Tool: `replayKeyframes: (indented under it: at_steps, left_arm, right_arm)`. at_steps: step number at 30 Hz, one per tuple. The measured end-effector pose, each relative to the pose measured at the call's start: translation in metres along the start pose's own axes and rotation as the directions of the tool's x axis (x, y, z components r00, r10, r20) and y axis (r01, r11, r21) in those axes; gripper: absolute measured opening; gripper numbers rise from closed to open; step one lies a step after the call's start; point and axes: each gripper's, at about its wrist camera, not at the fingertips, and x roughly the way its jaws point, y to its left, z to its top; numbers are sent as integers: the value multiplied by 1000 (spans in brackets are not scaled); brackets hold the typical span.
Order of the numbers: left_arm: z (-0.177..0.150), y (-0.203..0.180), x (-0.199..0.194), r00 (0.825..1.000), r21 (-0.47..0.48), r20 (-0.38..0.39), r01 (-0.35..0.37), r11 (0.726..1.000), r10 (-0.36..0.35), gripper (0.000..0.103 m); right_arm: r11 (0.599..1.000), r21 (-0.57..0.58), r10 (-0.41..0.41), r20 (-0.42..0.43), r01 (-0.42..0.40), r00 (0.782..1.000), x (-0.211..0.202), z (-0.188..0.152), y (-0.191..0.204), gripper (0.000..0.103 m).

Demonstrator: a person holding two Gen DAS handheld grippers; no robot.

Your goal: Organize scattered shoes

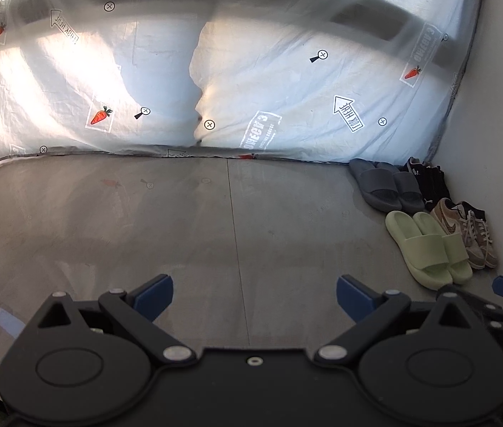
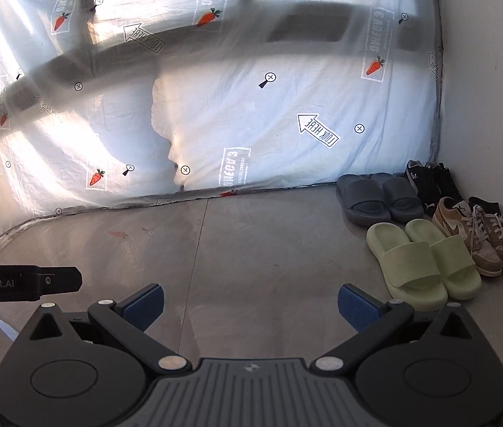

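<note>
In the left wrist view the left gripper [image 1: 255, 293] hangs released and empty over bare floor [image 1: 144, 231] while four pairs of shoes [image 1: 429, 220] sit lined up far right by the wall, and in the right wrist view the right gripper [image 2: 250, 302] is likewise spread and empty, so the tidying looks finished

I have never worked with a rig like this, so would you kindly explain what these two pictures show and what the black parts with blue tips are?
Each picture comes from a fisheye camera mounted on a handheld two-finger gripper, looking forward along its fingers. The black parts with blue pads are the left gripper and the right gripper; both are open and hold nothing. On the grey floor, four pairs of shoes stand in the corner beside the white wall: green slides, grey slides, tan sneakers and black sneakers. Behind hangs a printed plastic sheet.
</note>
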Motion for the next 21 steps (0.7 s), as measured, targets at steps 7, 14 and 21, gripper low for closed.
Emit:
replayKeyframes:
  at_steps: [7,14,21]
  left_arm:
    - [-11,4,-14,1000,7,-4,-16,1000,16,99]
    - [-18,7,-23,1000,-3,0,-22,1000,22,99]
    - [-22,7,-27,999,-1,5,-33,999,33,99]
  right_arm:
    - [1000,-13,-1,12,1,1000,-19,-6,12,103]
    - [1000,-26,1,17,0,1000,-28,-13,18,103]
    - [999,-37,21,8,-21,1000,-29,-16,22,103]
